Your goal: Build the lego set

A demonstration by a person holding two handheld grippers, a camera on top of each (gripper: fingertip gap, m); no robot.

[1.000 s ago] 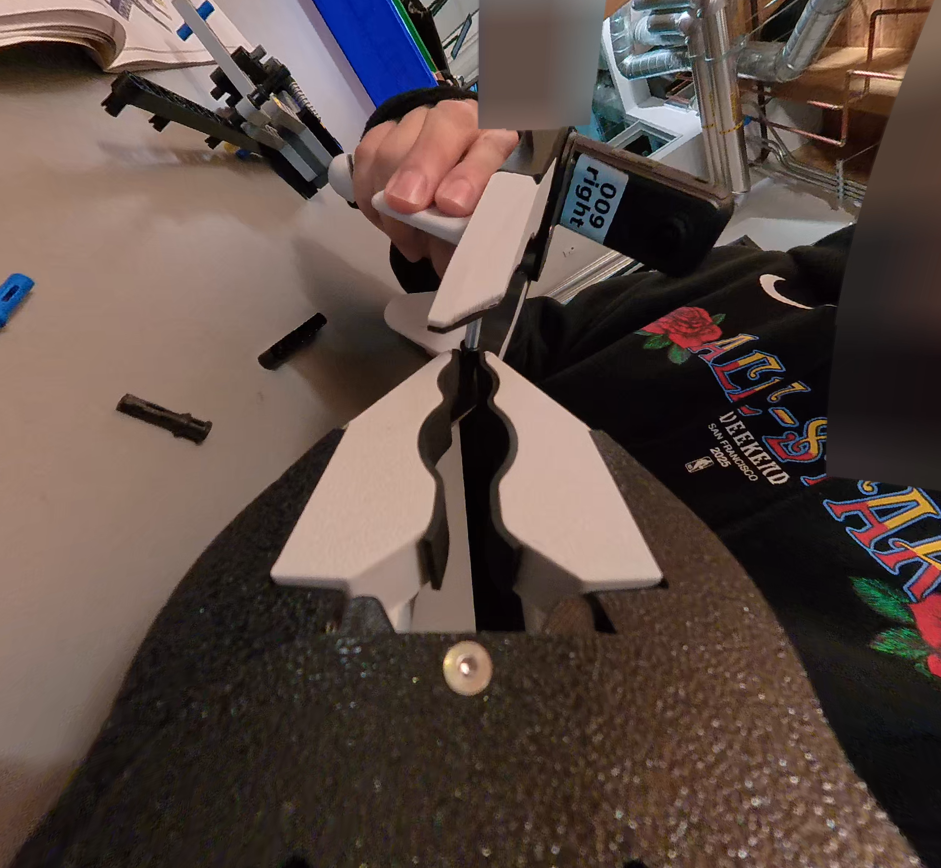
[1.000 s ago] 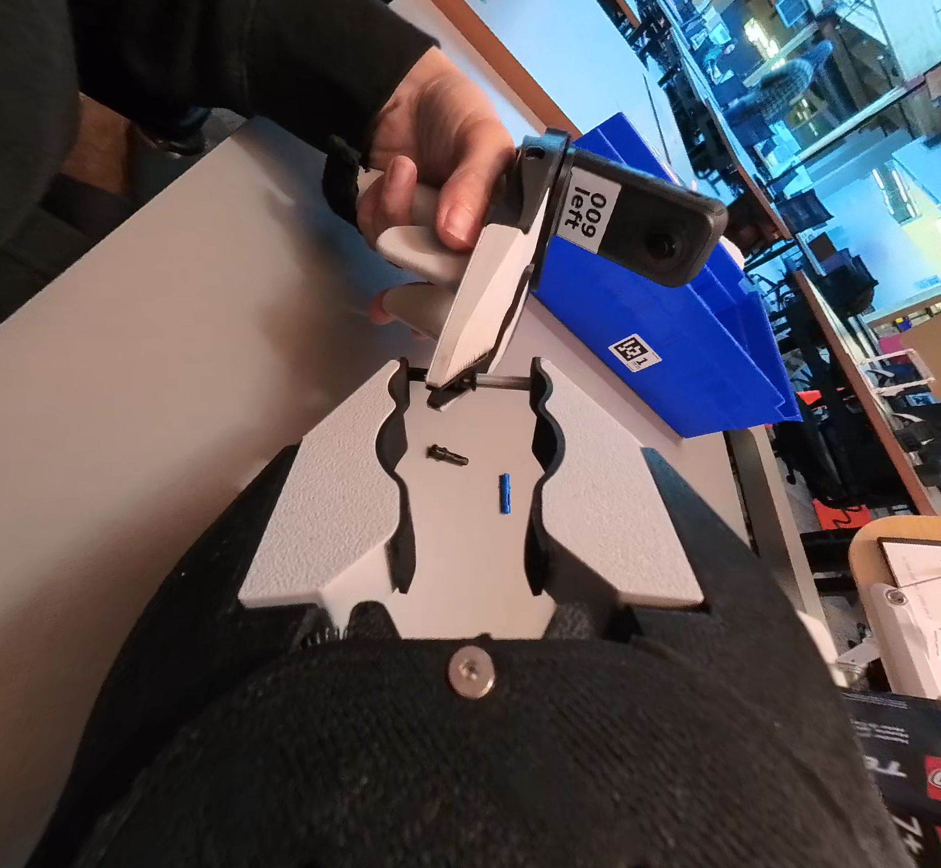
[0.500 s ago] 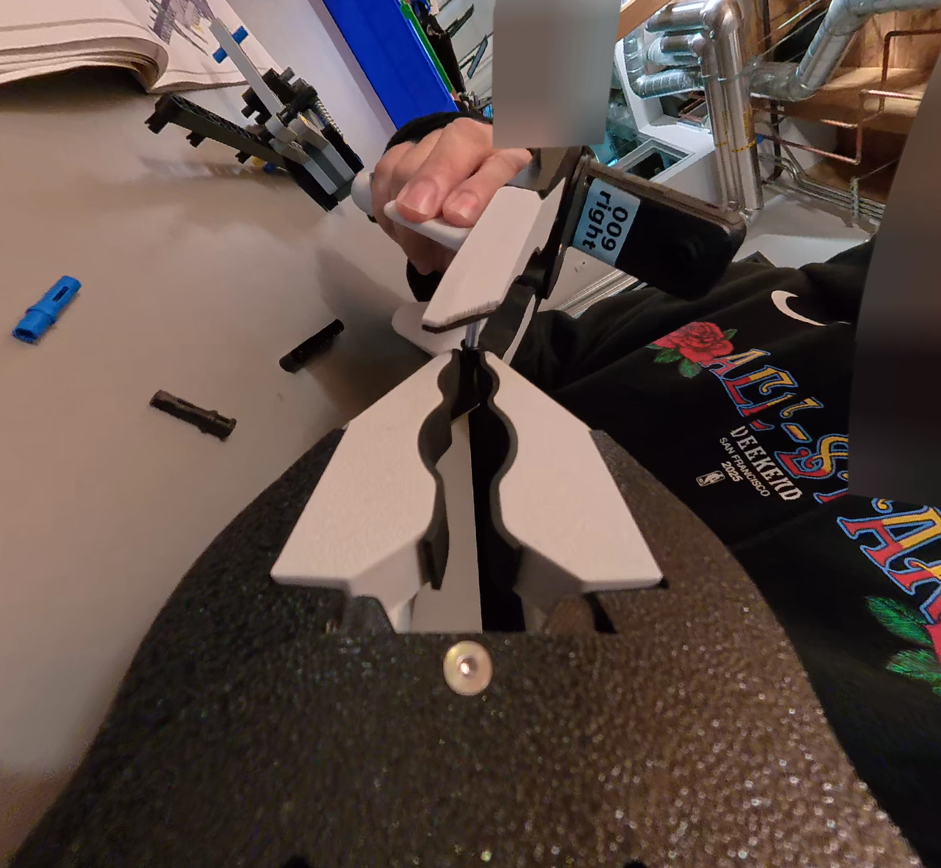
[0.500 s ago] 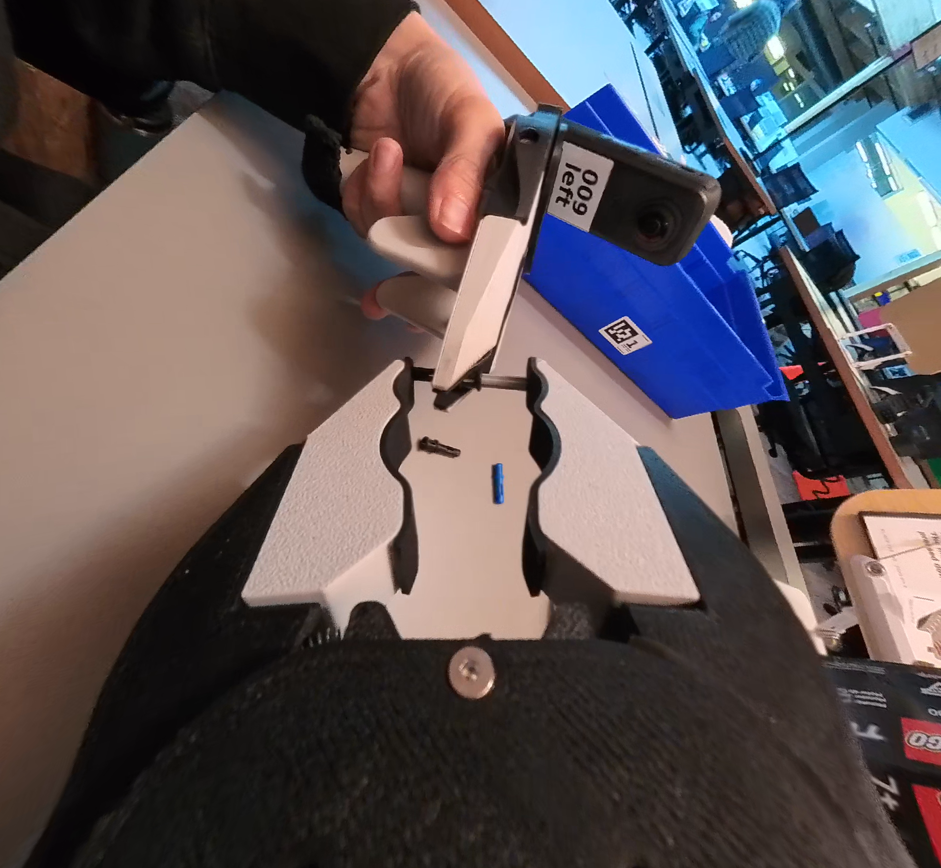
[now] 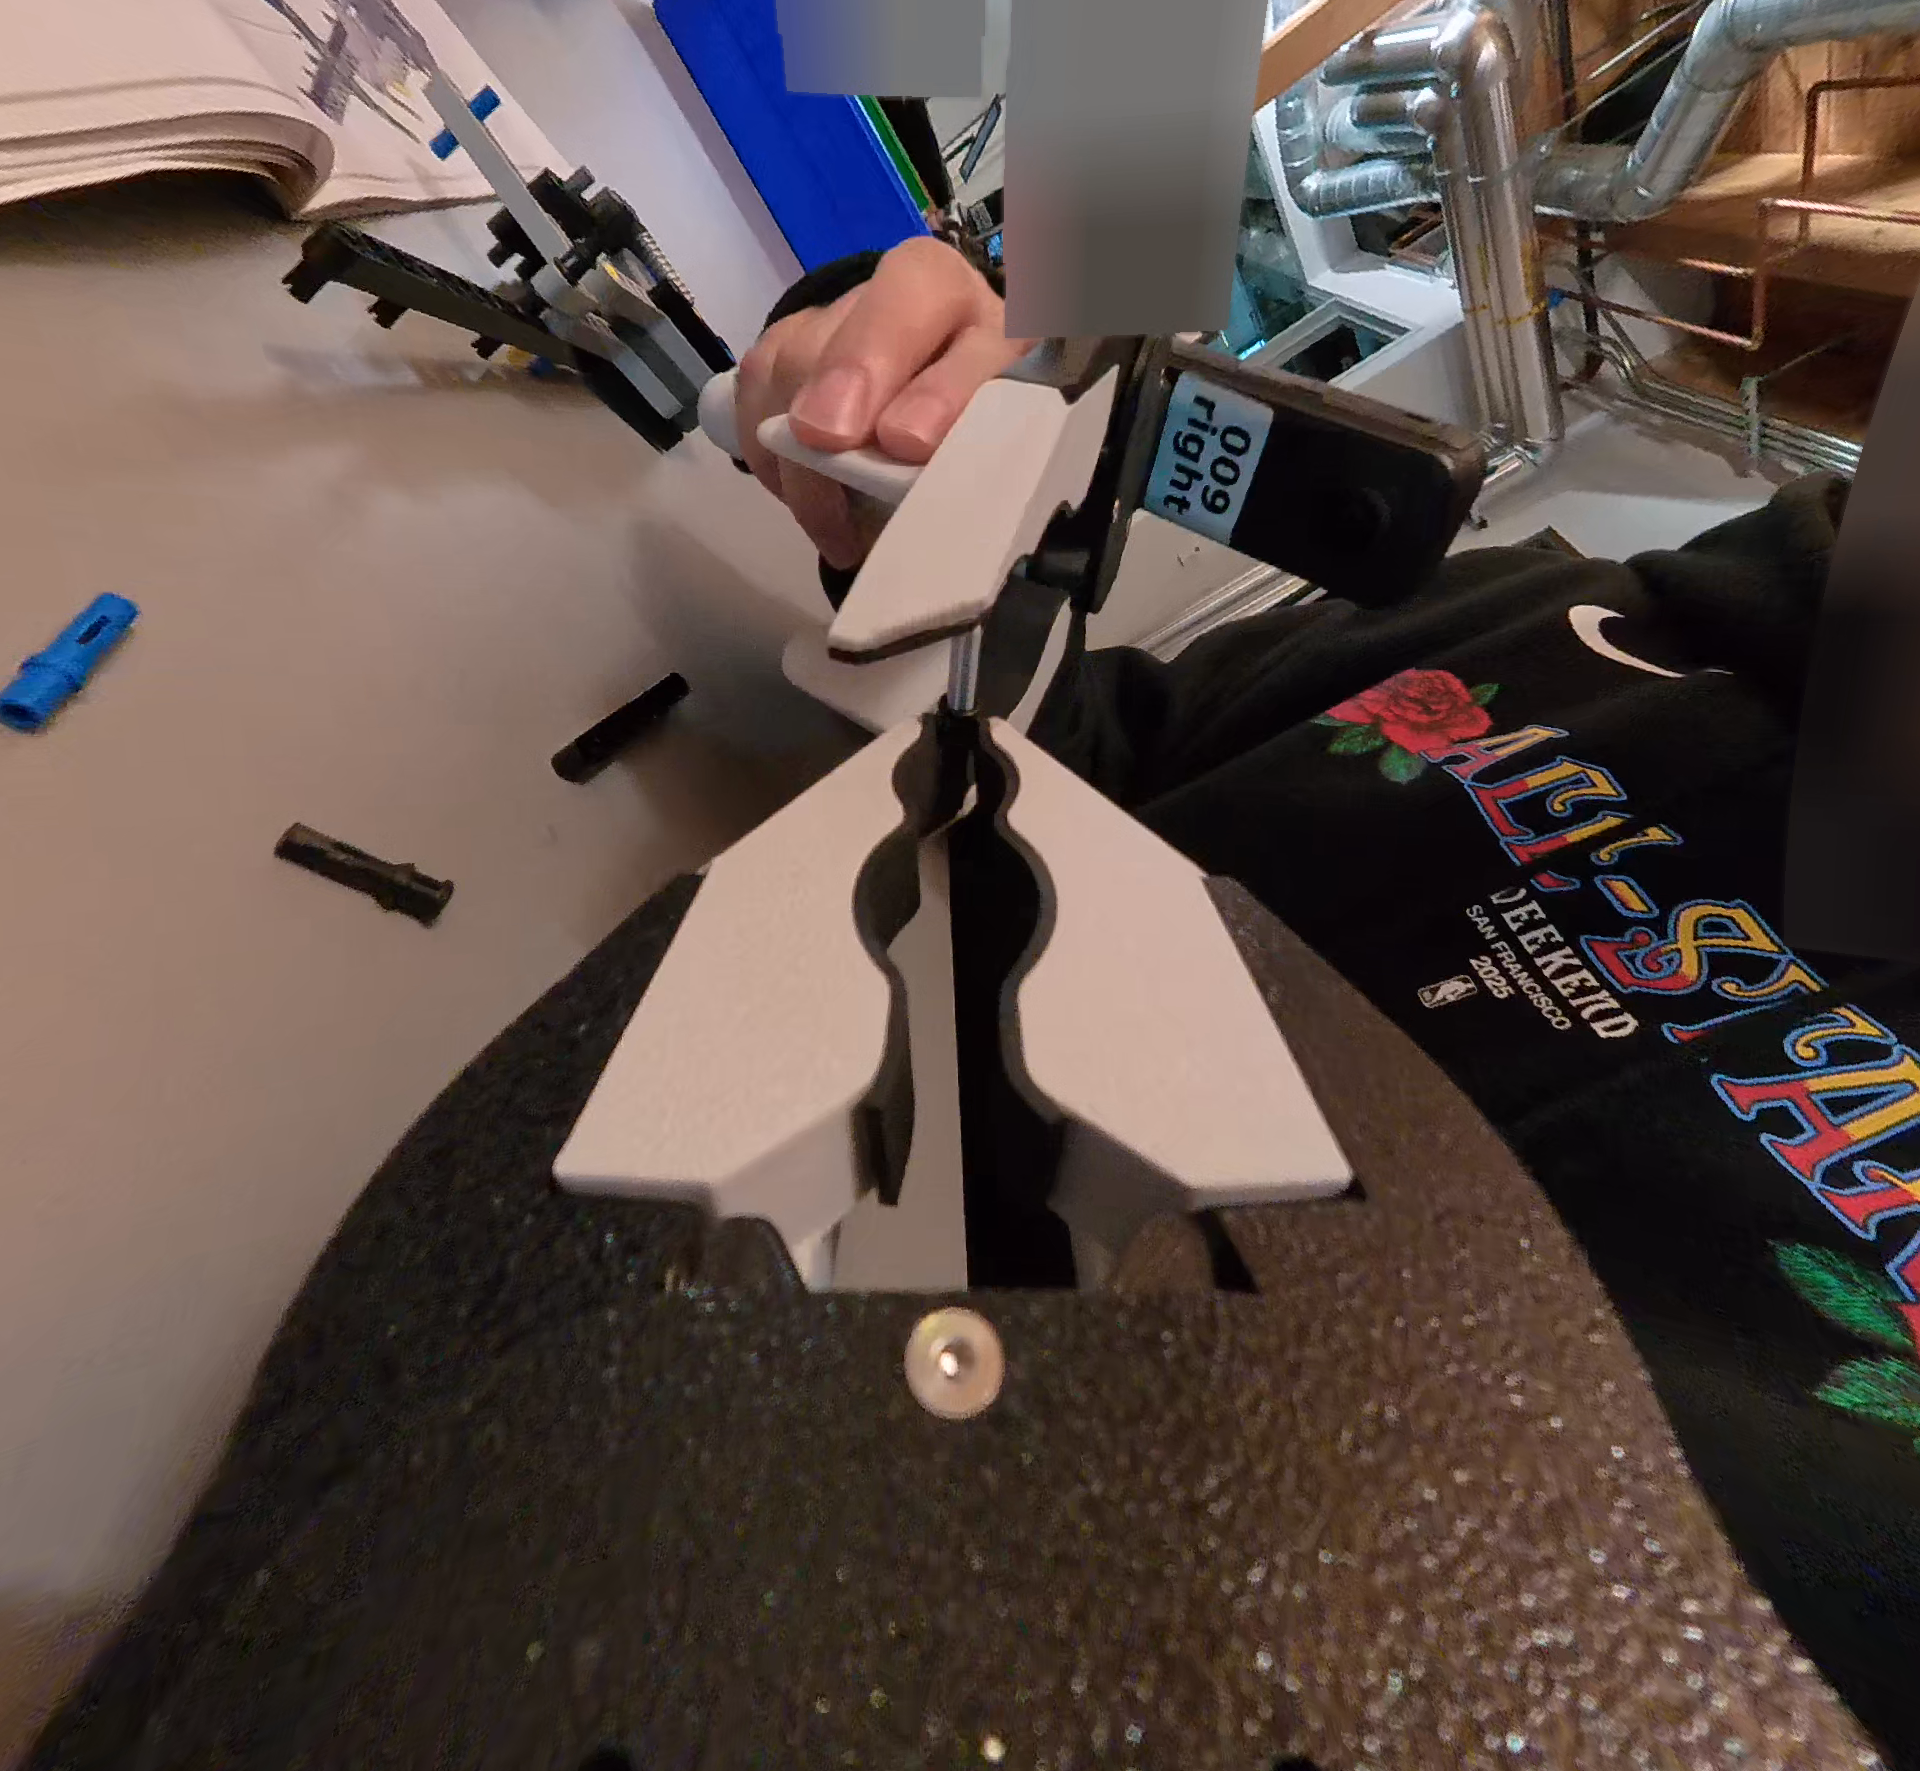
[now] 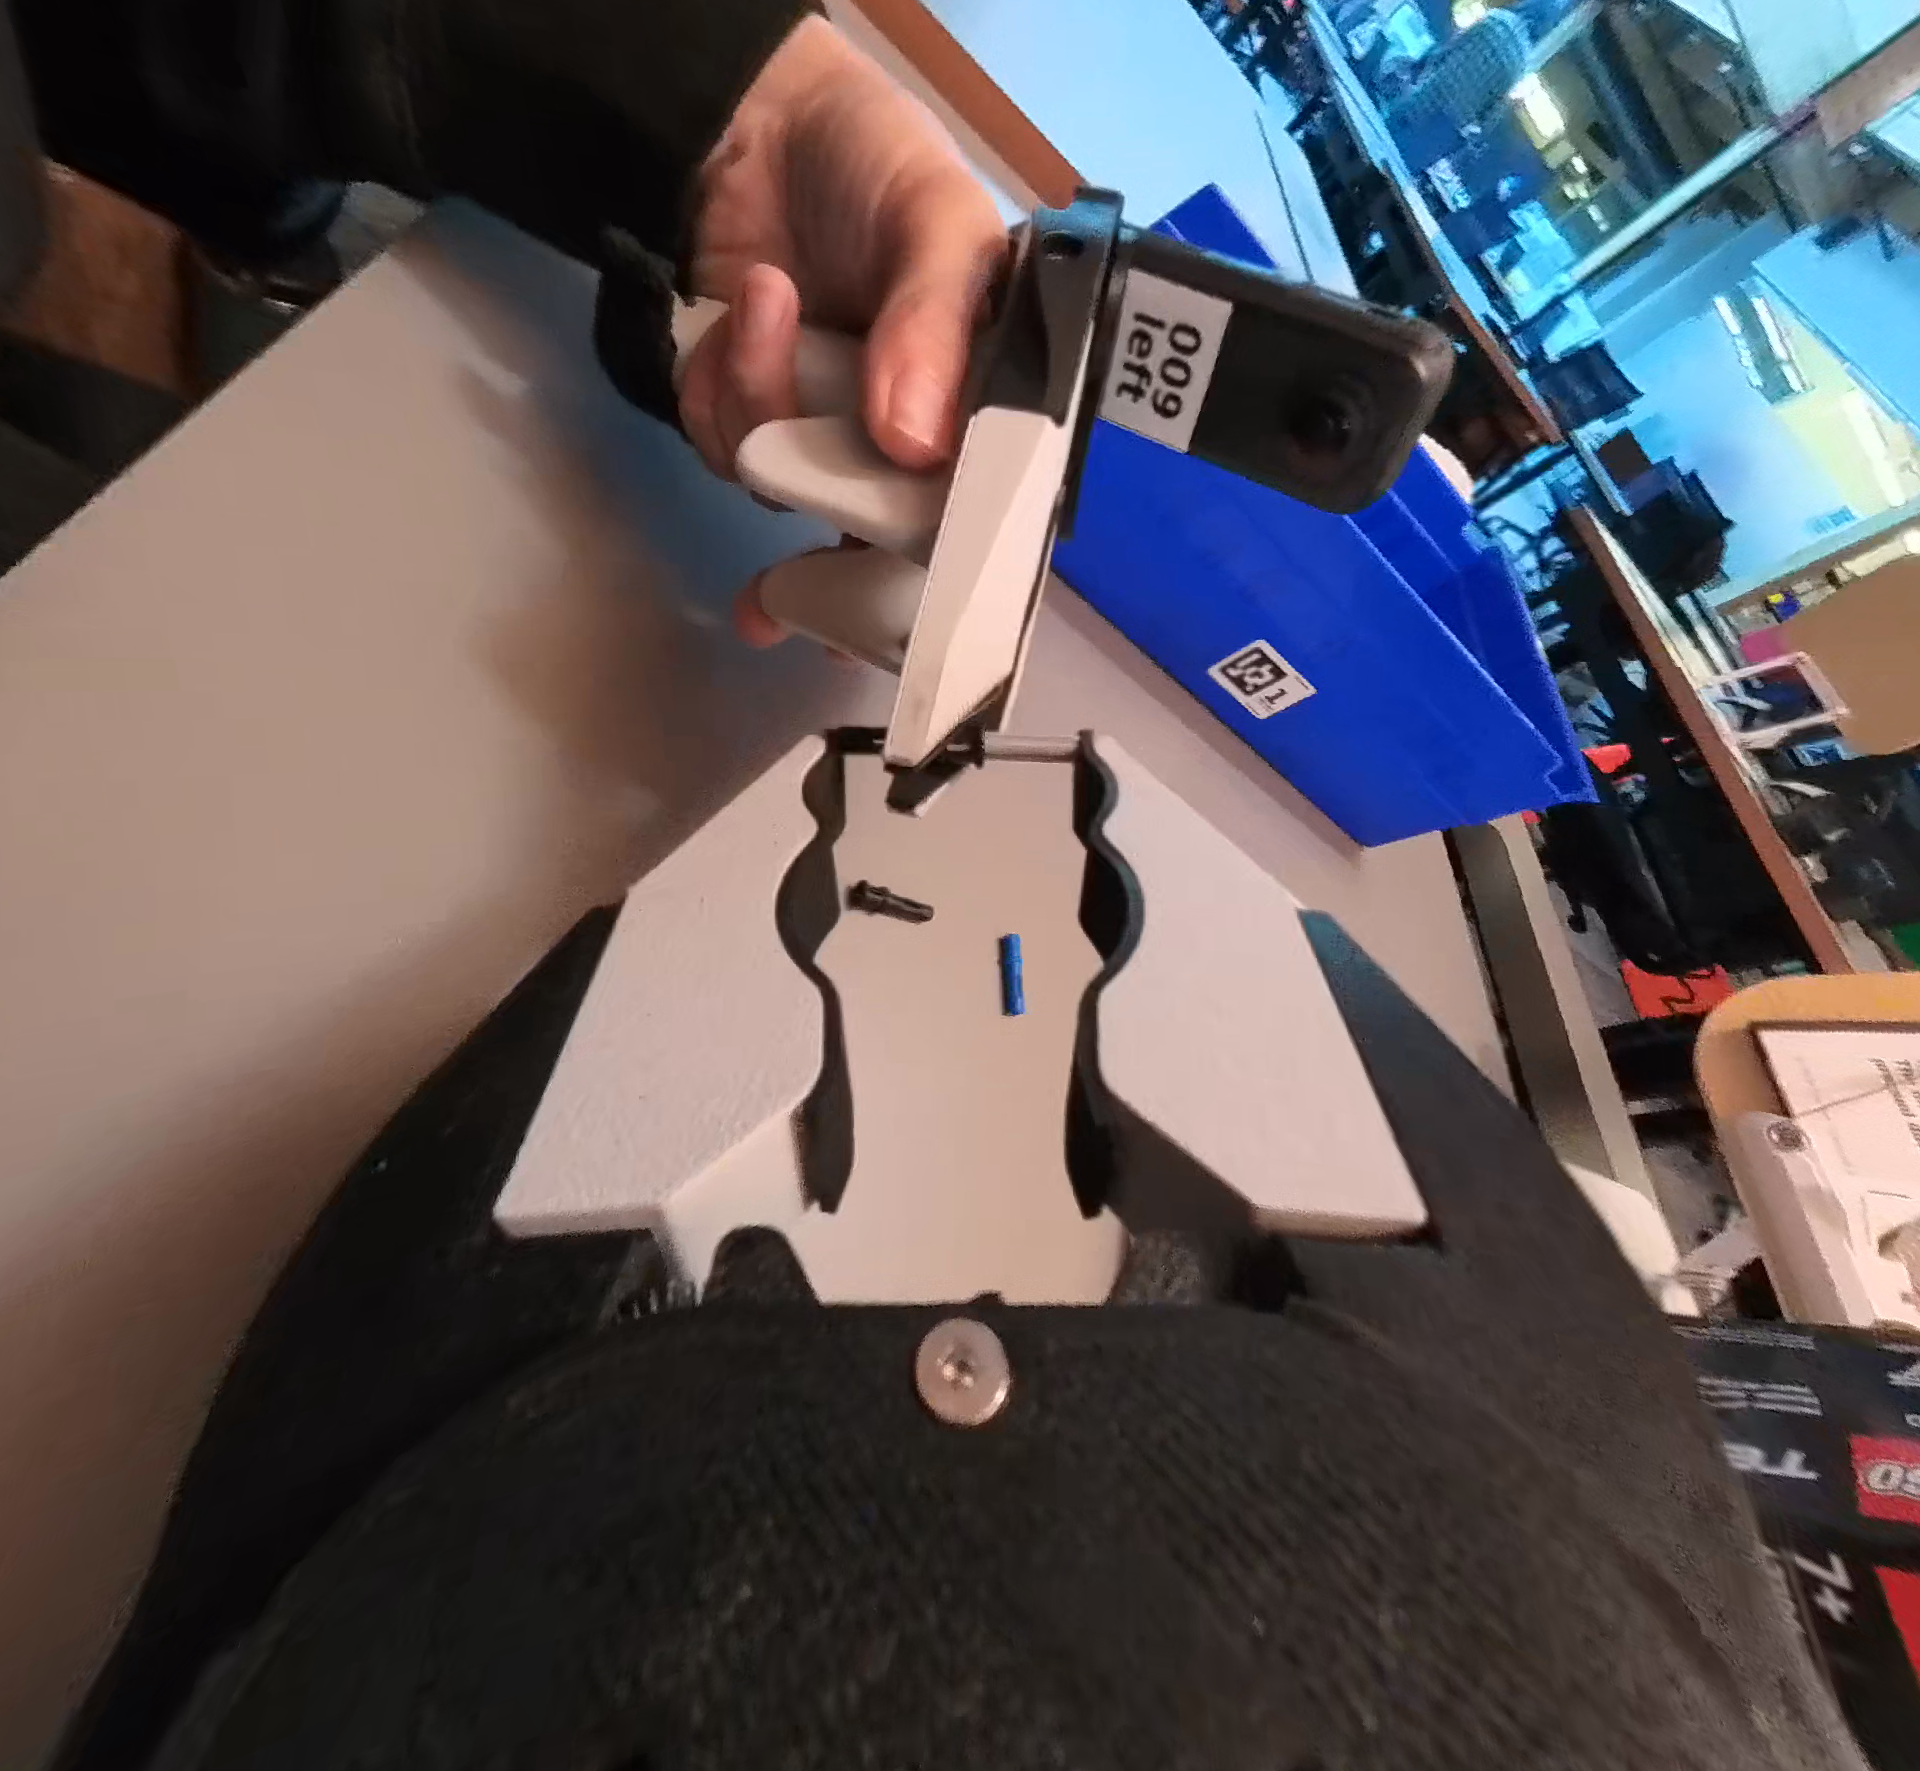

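Observation:
A thin grey axle (image 6: 1029,745) spans end to end between the tips of my right gripper (image 6: 956,745), whose fingers stand wide apart and clamp it lengthwise. My left gripper (image 5: 961,734) is shut, its tips pinching the same axle (image 5: 966,677) near one end. In the right wrist view the left gripper (image 6: 914,765) comes down onto the axle from above. In the left wrist view the right gripper (image 5: 935,682) sits just beyond my tips. Both are held above the table. A dark bit sits at the pinch point; I cannot tell what it is.
Two black pins (image 5: 364,871) (image 5: 620,727) and a blue pin (image 5: 68,646) lie on the grey table (image 6: 312,682). A partly built black and white model (image 5: 540,287) and an open instruction book (image 5: 156,59) sit farther back. A blue bin (image 6: 1299,641) stands behind.
Both grippers stay joined on the axle with the same grip. The pair has drifted a little, so the loose pins and the model sit farther right in the left wrist view.

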